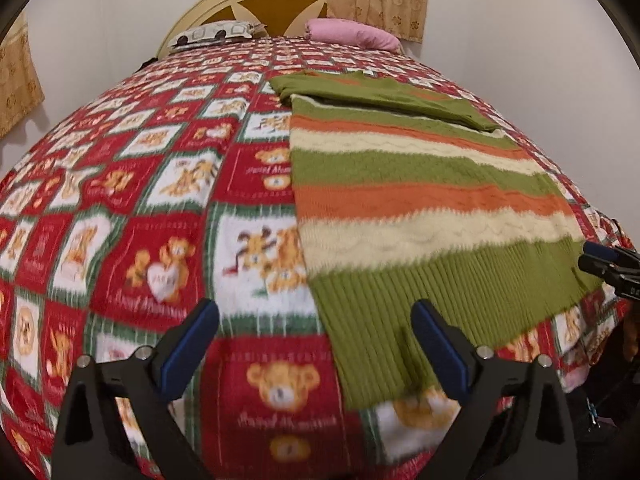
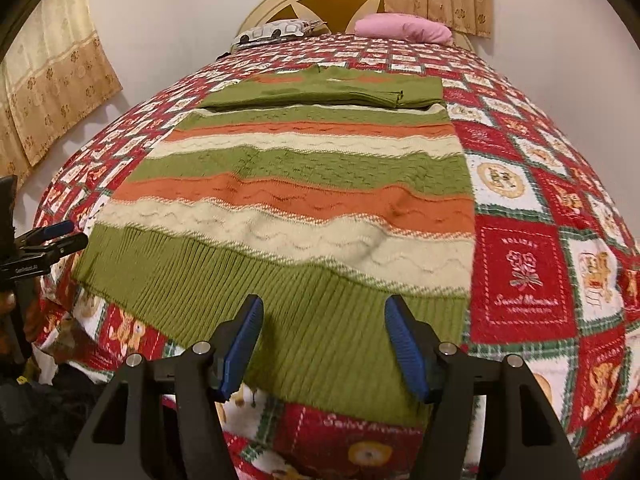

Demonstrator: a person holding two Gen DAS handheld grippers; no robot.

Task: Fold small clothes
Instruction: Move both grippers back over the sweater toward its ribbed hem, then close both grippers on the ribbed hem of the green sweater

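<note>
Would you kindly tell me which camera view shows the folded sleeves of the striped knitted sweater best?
The right wrist view: the green folded sleeves lie centred, both visible across the striped knitted sweater. The left wrist view shows them obliquely, off to the right.

Left gripper (image 1: 315, 322): jaws spread wide, nothing between the blue pads (image 1: 188, 340), both black fingers angled down and forward. From the right wrist view it shows at the far left edge (image 2: 60, 234), seen side-on, tips apart. A bit of the hand (image 2: 10, 300) holding it shows below, mostly hidden.

Right gripper (image 2: 324, 318): jaws parted, narrower than the left, blue ribbed pads (image 2: 404, 348) not pressing on anything, pitched down and forward. From the left wrist view its tips poke in at the right edge (image 1: 600, 258), apart. Both grippers sit side by side, well apart.
</note>
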